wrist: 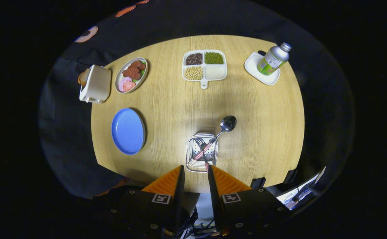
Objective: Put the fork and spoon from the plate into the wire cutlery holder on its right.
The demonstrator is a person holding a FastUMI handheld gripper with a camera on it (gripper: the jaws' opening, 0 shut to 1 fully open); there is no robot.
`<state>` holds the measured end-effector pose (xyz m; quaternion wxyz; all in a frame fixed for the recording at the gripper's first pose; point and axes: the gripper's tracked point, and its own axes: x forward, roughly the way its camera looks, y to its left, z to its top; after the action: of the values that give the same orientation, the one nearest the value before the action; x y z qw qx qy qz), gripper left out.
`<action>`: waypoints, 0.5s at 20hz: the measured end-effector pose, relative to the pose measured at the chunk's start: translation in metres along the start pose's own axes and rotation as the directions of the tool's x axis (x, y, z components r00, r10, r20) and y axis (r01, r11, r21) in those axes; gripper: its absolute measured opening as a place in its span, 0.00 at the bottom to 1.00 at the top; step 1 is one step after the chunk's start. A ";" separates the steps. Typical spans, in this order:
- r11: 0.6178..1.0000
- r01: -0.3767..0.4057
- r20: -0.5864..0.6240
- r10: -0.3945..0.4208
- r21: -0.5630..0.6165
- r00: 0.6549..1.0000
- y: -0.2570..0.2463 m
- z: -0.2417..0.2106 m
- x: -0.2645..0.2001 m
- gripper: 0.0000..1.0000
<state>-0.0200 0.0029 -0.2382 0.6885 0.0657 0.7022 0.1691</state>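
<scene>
We look down on a round wooden table (263, 132) with our gripper (195, 174) held above its near edge. The fingers stand apart with a gap between them and nothing in it, so the tool is released and carries nothing.

We take the wire cutlery holder (201, 152) as our landmark. It sits just ahead of the fingertips, almost between them. The spoon (225, 127) stands in it handle down, leaning so that its bowl pokes out over the far right corner of the holder. The fork (200, 146) appears to lie inside the holder too, its tines showing near the far left corner, though the wires and the handles cross there and we cannot trace it fully.

The blue plate (128, 131) lies to the left of the holder, well apart from it, and its face is bare. From this we judge that both pieces have left the plate and are lodged in the holder, so the task looks done or very nearly so. What is left, if anything, is to draw the gripper back and check that the spoon sits steady.

Far beyond the holder are a divided tray of beans (204, 65), a bottle (274, 59) on a small white dish (256, 68), a dish of food (131, 75) and a toaster (95, 83).
</scene>
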 end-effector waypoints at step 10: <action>0.999 -0.024 0.646 -0.005 0.036 0.763 -0.006 0.061 -0.087 0.91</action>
<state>0.0452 -0.0215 -0.1579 0.8855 0.1379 0.4256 0.1251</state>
